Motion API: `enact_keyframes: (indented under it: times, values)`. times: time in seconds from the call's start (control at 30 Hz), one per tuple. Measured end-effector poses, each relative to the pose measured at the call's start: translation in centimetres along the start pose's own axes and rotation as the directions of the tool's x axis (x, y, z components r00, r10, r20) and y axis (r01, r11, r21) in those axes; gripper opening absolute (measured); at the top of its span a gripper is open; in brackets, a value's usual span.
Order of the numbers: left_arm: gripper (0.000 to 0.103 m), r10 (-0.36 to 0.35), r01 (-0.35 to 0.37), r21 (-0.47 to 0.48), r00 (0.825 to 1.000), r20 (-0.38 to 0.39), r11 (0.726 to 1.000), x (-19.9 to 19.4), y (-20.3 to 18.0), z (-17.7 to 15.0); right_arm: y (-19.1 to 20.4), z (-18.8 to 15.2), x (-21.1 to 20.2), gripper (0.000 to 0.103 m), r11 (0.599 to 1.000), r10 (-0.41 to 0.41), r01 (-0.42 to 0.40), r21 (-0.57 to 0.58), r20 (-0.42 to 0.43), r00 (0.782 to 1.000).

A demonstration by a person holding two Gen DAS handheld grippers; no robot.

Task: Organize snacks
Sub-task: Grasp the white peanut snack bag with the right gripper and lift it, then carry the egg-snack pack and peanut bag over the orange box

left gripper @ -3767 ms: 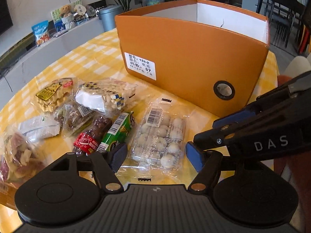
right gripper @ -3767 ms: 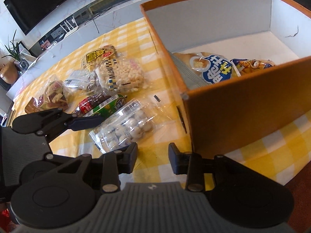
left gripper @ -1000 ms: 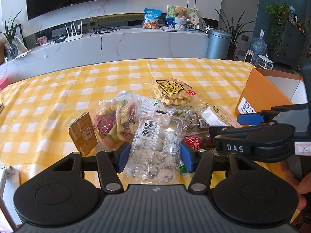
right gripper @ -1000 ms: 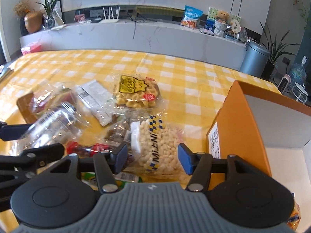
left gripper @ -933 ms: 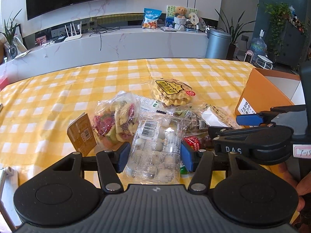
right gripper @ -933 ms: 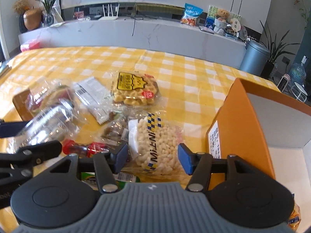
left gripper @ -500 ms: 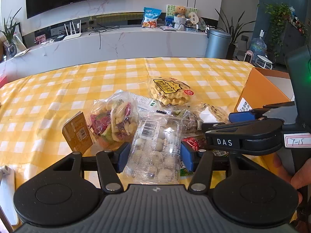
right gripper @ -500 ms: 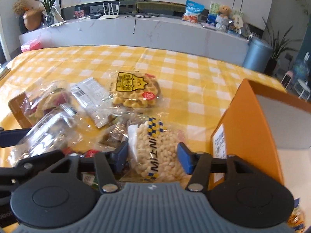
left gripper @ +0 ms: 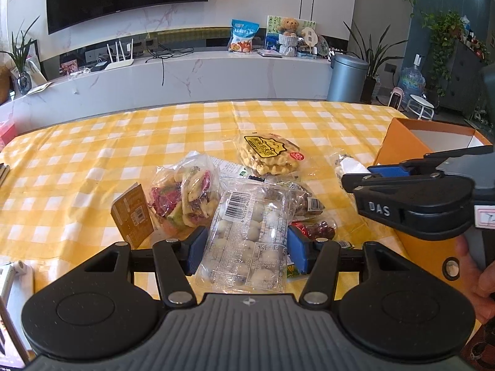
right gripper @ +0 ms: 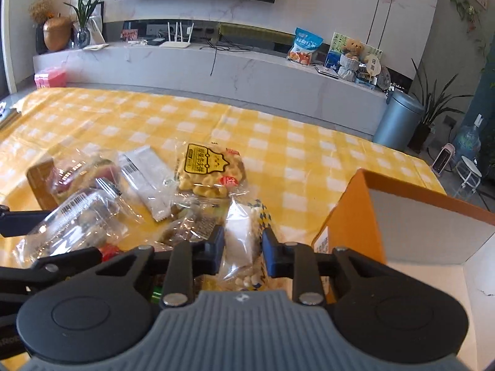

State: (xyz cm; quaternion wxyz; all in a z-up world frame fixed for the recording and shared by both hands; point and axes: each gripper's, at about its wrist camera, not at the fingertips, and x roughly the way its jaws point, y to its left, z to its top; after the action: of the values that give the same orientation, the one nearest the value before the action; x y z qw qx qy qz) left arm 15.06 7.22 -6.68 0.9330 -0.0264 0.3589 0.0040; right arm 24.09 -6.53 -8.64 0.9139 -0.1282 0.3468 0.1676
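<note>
Right gripper (right gripper: 241, 252), jaws just closed, pinches the puffed-snack bag (right gripper: 244, 241) just left of the orange box (right gripper: 349, 216); left gripper (left gripper: 246, 247) clamps the clear tray of white balls (left gripper: 247, 232), farther left of it

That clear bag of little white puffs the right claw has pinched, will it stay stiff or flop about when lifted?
Probably floppy: the puff bag is thin crinkled film, already squeezed narrow inside the right gripper. Likely light, since the pieces look airy. They may crush if pinched hard.
</note>
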Motion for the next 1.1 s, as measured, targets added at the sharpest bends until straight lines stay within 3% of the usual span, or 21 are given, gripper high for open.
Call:
enact_keyframes:
  times: [0.47,0.73,1.1]
  values:
    - [0.063,-0.015,0.015,0.001,0.997,0.07,1.0,-4.3,-1.8,1.1,-1.6,0.2,-7.9,0.019,0.995,0.097,-0.1,0.026,0.103,0.99]
    - [0.063,-0.048,0.043,0.04,0.991,0.124,0.998,-6.9,-4.1,2.4,-4.0,0.4,-13.4,0.019,0.989,0.134,-0.144,0.042,0.189,0.973]
    - [0.063,-0.179,0.168,0.085,0.974,0.14,0.982,-7.8,-7.9,4.6,-9.0,-0.4,-18.4,0.019,0.996,0.054,-0.069,0.054,0.248,0.967]
